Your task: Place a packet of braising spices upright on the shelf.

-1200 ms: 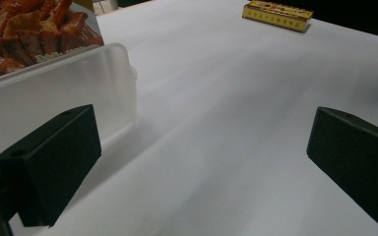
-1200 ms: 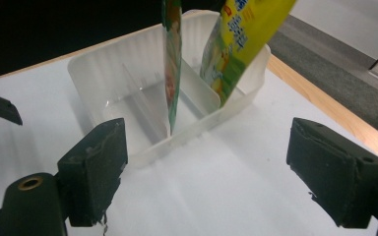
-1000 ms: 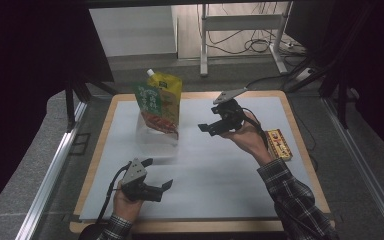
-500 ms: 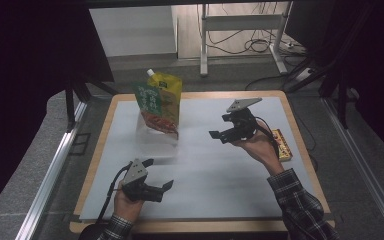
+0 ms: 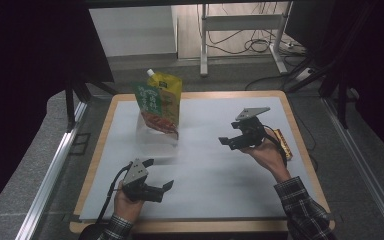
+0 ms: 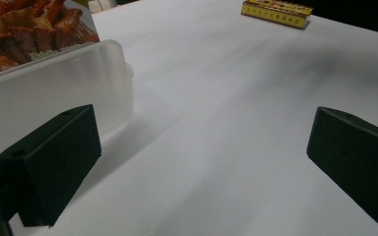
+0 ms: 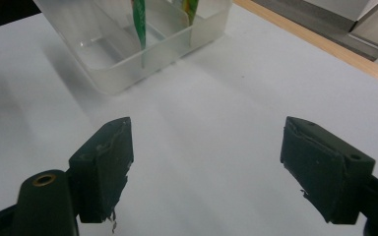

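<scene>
A clear plastic bin [image 5: 157,139] stands on the white mat at the back left, with a green snack pouch [image 5: 152,107] and a yellow spouted pouch [image 5: 166,85] upright in it. The bin's divided compartments [image 7: 142,44] hold the two pouches. My left gripper [image 5: 156,175] rests low near the front left, open and empty, with the bin wall [image 6: 54,93] close at its left jaw. My right gripper [image 5: 230,141] is raised over the mat's right half, open and empty. A thin yellow box [image 5: 282,144] lies behind the right hand, also seen far off as the box [image 6: 277,11].
The white mat [image 5: 210,170] covers a wooden board [image 5: 300,135] on a grey floor. Metal rails run along both sides. A table leg and cables stand beyond the far edge.
My right gripper has drawn back to the right and toward the person, away from the bin. The left gripper has stayed where it was.
</scene>
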